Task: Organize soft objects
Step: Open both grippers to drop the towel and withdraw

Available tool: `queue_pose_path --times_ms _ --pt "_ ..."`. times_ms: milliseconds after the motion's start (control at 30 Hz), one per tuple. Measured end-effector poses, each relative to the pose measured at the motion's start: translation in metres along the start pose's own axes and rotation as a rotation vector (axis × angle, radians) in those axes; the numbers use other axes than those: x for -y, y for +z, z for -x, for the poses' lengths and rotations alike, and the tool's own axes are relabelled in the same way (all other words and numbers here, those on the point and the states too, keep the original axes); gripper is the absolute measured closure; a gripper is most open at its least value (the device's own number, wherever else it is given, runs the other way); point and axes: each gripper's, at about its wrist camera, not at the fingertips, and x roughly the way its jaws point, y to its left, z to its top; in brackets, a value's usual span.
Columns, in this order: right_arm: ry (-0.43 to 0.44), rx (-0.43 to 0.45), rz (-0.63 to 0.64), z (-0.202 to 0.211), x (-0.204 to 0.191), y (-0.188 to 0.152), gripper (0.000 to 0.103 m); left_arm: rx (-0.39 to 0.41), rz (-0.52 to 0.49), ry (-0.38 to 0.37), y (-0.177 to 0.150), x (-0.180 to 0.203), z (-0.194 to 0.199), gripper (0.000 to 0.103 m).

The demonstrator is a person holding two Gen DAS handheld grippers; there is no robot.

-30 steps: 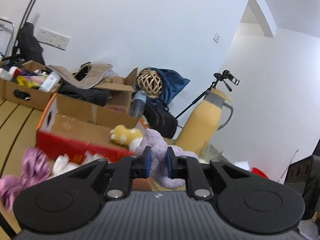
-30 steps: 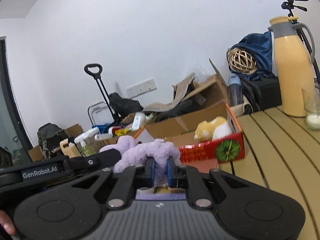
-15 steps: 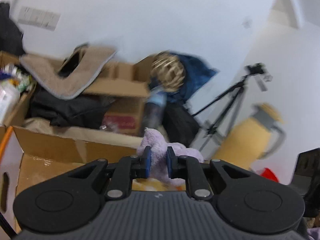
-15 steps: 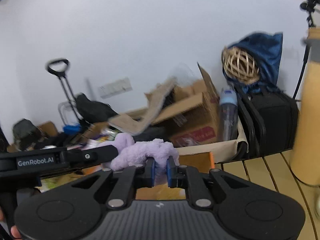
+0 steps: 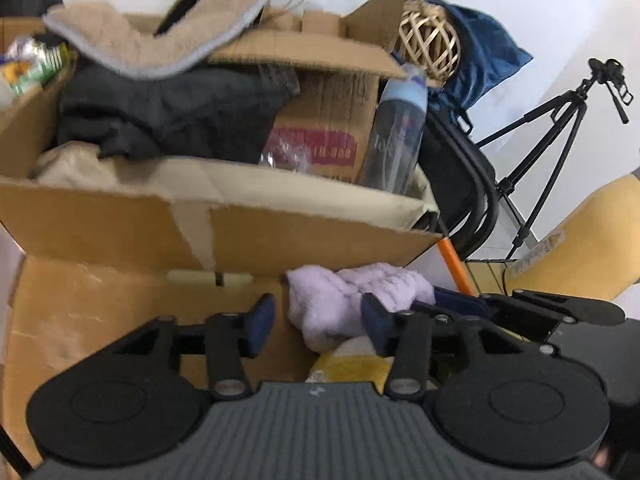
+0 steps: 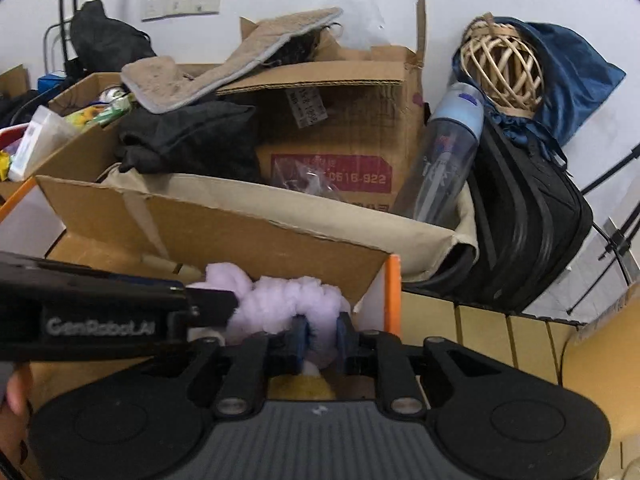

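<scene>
A purple plush toy hangs low inside an open cardboard box with an orange edge. My left gripper is open and its jaws are opening; the plush sits between the pads, and the left pad stands clear of it. My right gripper pinches a fold of the purple plush toy between its blue pads, and its jaws are starting to open. In the right wrist view the left gripper's black body reaches in from the left. A yellow plush lies under the purple one.
Behind the box stand another carton with dark cloth and a beige mat, a water bottle, a black bag and a wicker ball. To the right are a tripod, a yellow jug and the slatted table.
Both grippers carried the purple plush forward and down into the open box. The left jaws spread off the plush; the right pads have parted slightly.
</scene>
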Motion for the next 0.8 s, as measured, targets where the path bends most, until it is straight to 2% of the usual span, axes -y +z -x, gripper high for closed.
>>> queue_pose_path --times_ms 33,133,200,300,400,467,567,800 --pt "0.004 -0.001 -0.013 0.003 0.002 0.001 0.080 0.012 -0.004 0.000 0.001 0.001 0.010 0.043" --pt "0.034 0.036 -0.071 0.028 0.016 0.002 0.071 0.050 -0.048 -0.001 0.007 0.010 0.049 0.043" --pt "0.035 0.064 -0.095 0.053 0.023 0.004 0.070 0.079 -0.081 0.011 0.008 0.018 0.077 0.043" --pt "0.032 0.113 -0.107 0.101 0.031 0.005 0.069 0.114 -0.118 0.032 0.004 0.030 0.123 0.039" --pt "0.028 0.160 -0.104 0.154 0.035 0.001 0.062 0.148 -0.148 0.059 -0.006 0.040 0.172 0.035" --pt "0.036 0.187 -0.109 0.189 0.037 -0.003 0.057 0.176 -0.174 0.074 -0.015 0.047 0.205 0.033" --pt "0.040 0.218 -0.101 0.236 0.035 -0.015 0.056 0.230 -0.206 0.091 -0.039 0.058 0.258 0.029" --pt "0.081 0.299 -0.069 0.333 0.019 -0.071 0.047 0.361 -0.297 0.116 -0.111 0.073 0.365 0.021"
